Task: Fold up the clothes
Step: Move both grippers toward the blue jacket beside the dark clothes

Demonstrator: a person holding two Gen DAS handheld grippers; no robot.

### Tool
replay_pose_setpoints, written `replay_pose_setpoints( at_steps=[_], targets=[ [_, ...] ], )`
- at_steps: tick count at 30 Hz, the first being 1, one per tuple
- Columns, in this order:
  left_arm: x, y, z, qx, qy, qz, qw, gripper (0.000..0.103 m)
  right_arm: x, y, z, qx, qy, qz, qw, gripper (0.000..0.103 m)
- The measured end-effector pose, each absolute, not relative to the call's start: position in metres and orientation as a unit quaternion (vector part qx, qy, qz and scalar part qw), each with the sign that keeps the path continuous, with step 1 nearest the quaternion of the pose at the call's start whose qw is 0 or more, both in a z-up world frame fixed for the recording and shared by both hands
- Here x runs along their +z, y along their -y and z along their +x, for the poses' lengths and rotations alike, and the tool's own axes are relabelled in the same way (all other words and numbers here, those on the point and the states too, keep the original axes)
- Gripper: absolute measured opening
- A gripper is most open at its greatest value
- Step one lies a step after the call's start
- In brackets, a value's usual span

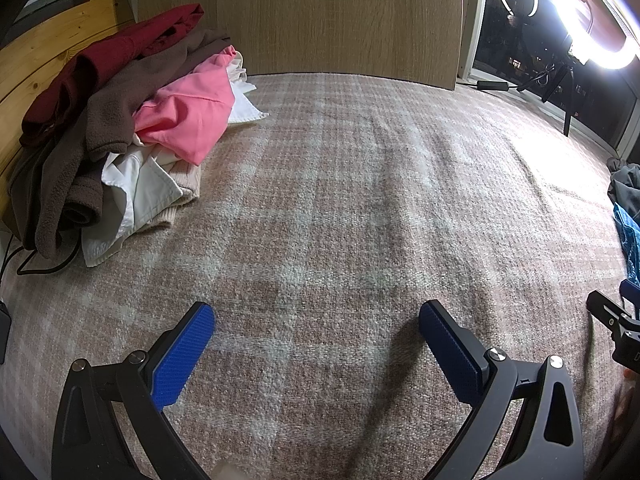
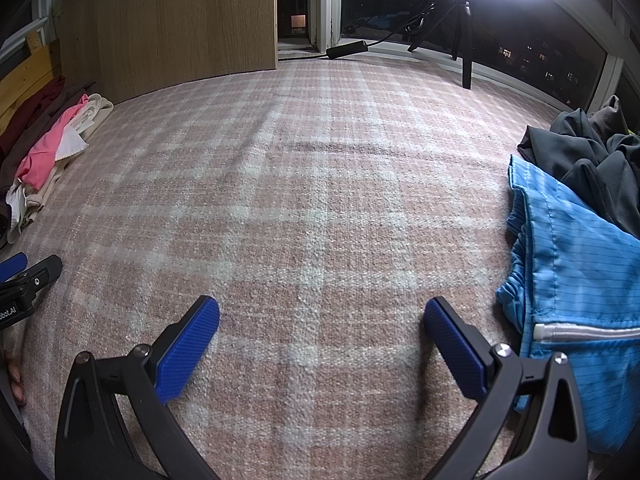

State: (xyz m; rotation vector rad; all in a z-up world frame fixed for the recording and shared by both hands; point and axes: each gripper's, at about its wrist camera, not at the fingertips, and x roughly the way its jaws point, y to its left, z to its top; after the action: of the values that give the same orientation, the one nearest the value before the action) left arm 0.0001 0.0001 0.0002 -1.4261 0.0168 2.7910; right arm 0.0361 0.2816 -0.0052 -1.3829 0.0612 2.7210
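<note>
We see a rumpled blue jacket [image 2: 576, 288] with white zipper lying at the right of the plaid blanket [image 2: 304, 184], long axis running away from us, dark grey garment [image 2: 592, 160] behind it, heaped clothes pile [image 1: 120, 132] far left, left gripper [image 1: 316, 344] and right gripper [image 2: 322, 340] jaws wide, holding nothing.

left gripper [image 1: 316, 356]: black curved arms, each with a round silver screw beside the pad.
left fingers [image 1: 180, 360]: ribbed blue pads on black backing.
right gripper [image 2: 322, 354]: same black frame, triangular cut-outs below its silver screws.
right fingers [image 2: 188, 354]: ribbed blue pads.
marking: white lettering ending "bot.AI" on the left gripper's black body.
</note>
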Motion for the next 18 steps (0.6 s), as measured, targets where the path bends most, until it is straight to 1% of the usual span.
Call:
replay_pose_setpoints(
  at_steps=[7, 12, 15, 18],
  targets=[
    [0.003, -0.002, 0.002, 0.891, -0.004, -0.455, 0.004, 0.103, -0.005, -0.282, 0.037, 0.890, -0.019, -0.453, 0.045, 0.103],
    [0.005, 0.000, 0.000, 0.881, -0.005, -0.472, 0.016, 0.102, -0.001, -0.282, 0.038, 0.882, -0.026, -0.466, 0.067, 0.103],
    [0.011, 0.002, 0.001, 0.871, 0.006, -0.490, 0.025, 0.102, 0.022, -0.281, 0.046, 0.884, -0.032, -0.460, 0.070, 0.103],
    [0.031, 0.007, 0.009, 0.878, 0.019, -0.477, 0.026, 0.102, 0.069, -0.282, 0.054, 0.891, -0.038, -0.447, 0.073, 0.103]
  ],
)
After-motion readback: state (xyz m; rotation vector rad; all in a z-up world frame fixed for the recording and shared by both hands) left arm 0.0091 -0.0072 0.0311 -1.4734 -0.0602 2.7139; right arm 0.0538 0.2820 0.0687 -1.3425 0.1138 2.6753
